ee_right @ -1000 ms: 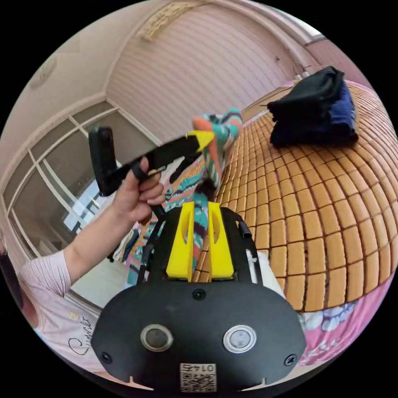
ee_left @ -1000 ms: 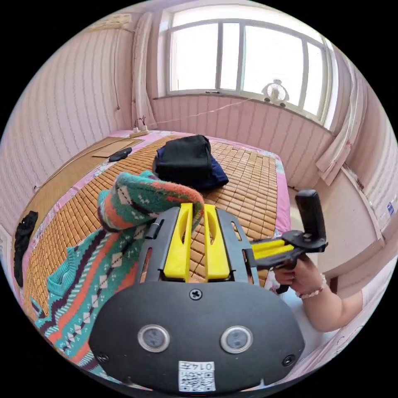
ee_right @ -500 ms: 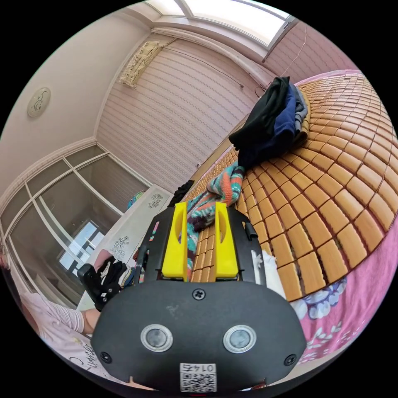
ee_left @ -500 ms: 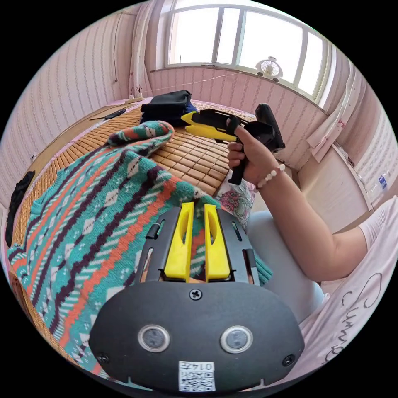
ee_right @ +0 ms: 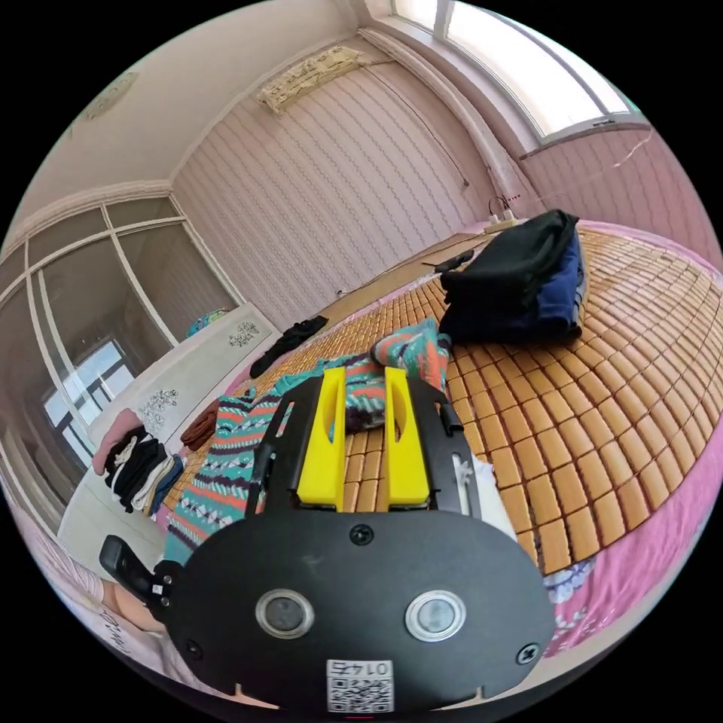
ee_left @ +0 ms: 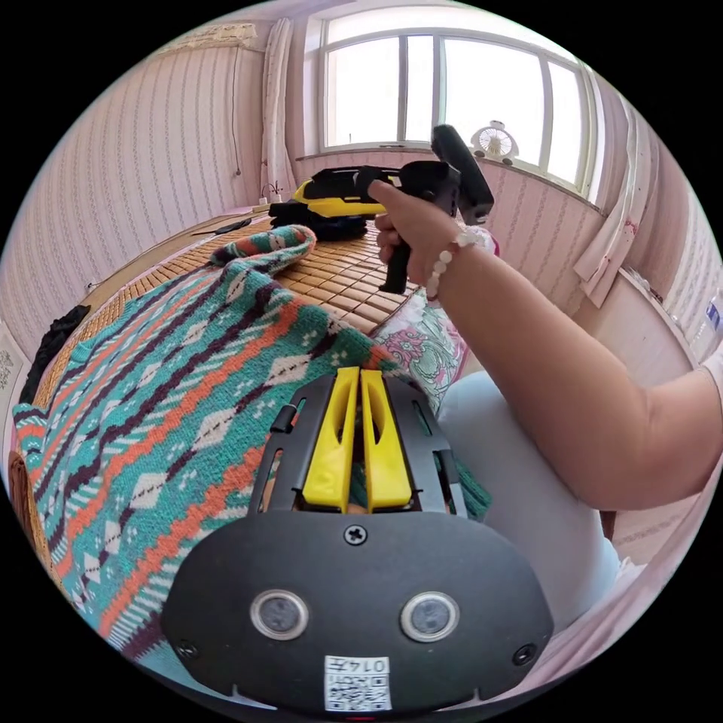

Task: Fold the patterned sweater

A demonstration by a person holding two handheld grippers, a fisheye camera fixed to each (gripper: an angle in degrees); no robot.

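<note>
Where sweater [ee_right: 248, 444] sleeve ends, dark folded clothes pile [ee_right: 520, 282] beside

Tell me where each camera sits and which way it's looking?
Left gripper view: rides the left hand-held gripper, low over the patterned sweater, facing the window; a hand holds the right hand-held gripper.
Right gripper view: rides the right hand-held gripper, above the bamboo mat, facing the striped wall.
Both show the sweater and the dark folded clothes.
</note>
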